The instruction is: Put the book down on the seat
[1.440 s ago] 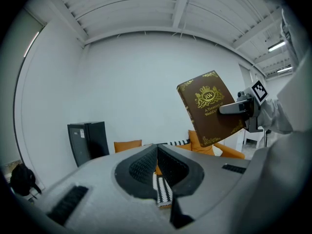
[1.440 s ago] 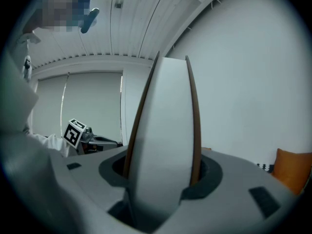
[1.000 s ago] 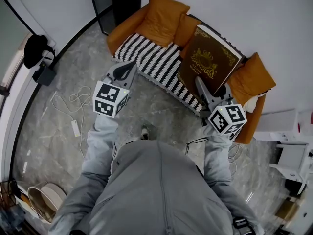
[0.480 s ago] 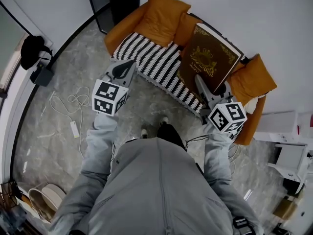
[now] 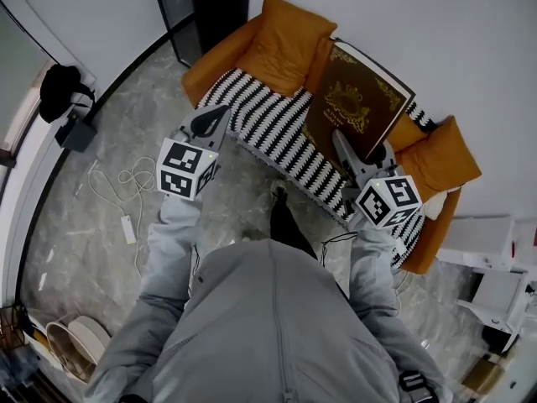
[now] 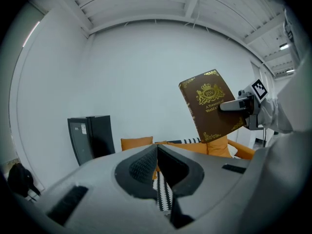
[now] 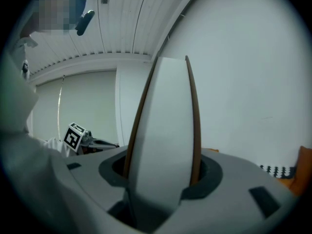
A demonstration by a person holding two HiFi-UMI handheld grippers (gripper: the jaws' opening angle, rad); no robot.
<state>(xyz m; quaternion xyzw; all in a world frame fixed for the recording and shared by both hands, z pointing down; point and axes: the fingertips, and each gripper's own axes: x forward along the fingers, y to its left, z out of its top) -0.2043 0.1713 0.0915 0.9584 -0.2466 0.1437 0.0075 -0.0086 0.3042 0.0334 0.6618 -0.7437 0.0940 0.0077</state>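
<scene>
Book (image 5: 357,103) not down yet: pinched upright at its lower edge by right gripper (image 5: 348,151), jaws clamped on both covers, held in the air above striped seat (image 5: 268,120). Left to do: lower, lay flat, let go. Left gripper (image 5: 216,116) pressed together on nothing, near the seat's front. Orange cushions (image 5: 289,32) at back and right end, narrowing the landing spot; cable (image 5: 126,183) on floor, well apart.

Striped throw (image 5: 281,133) and orange cushions (image 5: 285,44) cover the sofa (image 5: 208,59).
</scene>
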